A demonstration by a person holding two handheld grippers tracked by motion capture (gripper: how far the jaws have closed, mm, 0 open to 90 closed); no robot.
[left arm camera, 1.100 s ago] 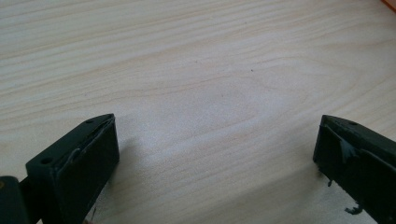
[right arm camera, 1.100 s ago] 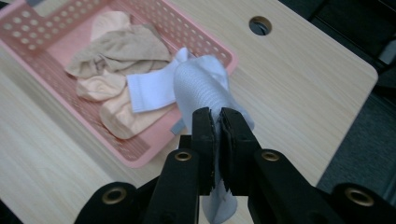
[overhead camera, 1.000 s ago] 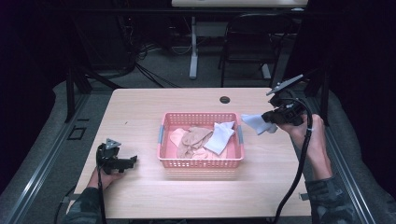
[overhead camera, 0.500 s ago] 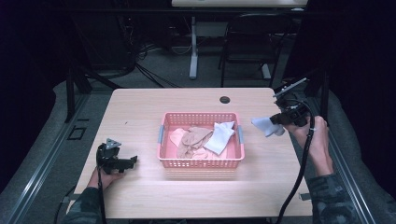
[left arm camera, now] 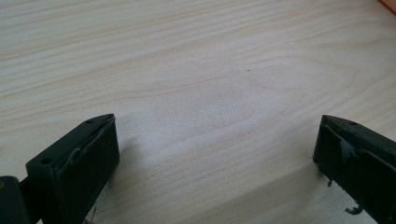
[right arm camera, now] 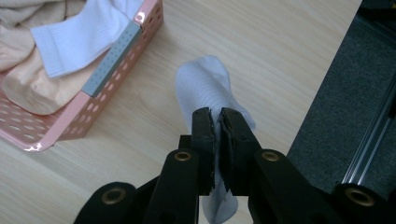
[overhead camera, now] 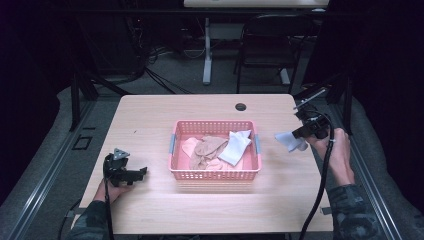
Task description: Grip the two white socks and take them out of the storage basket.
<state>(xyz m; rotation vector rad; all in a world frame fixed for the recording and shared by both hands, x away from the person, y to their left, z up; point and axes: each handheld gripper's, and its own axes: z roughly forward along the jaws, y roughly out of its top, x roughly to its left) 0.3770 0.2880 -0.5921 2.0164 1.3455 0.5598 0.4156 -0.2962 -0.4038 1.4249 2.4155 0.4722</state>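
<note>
A pink plastic basket (overhead camera: 215, 173) (right arm camera: 114, 60) sits mid-table, holding a white sock (overhead camera: 236, 146) (right arm camera: 79, 35) and beige socks (overhead camera: 206, 150) (right arm camera: 28, 79). To the basket's right, my right gripper (overhead camera: 298, 134) (right arm camera: 217, 116) is shut on another white sock (overhead camera: 290, 141) (right arm camera: 203, 86), which hangs above the table near the right edge. My left gripper (overhead camera: 142, 171) (left arm camera: 217, 149) rests low over bare wood at the front left, jaws wide open with nothing between them.
The wooden table (overhead camera: 150, 125) has a dark cable hole (overhead camera: 241, 106) at the back. Black cables trail from both grippers. A chair (overhead camera: 265, 45) and desk leg stand on the floor beyond. The table's right edge (right arm camera: 345, 60) drops to dark carpet.
My right gripper has carried the white sock to the right and slightly lower, away from the basket. The left gripper has stayed put.
</note>
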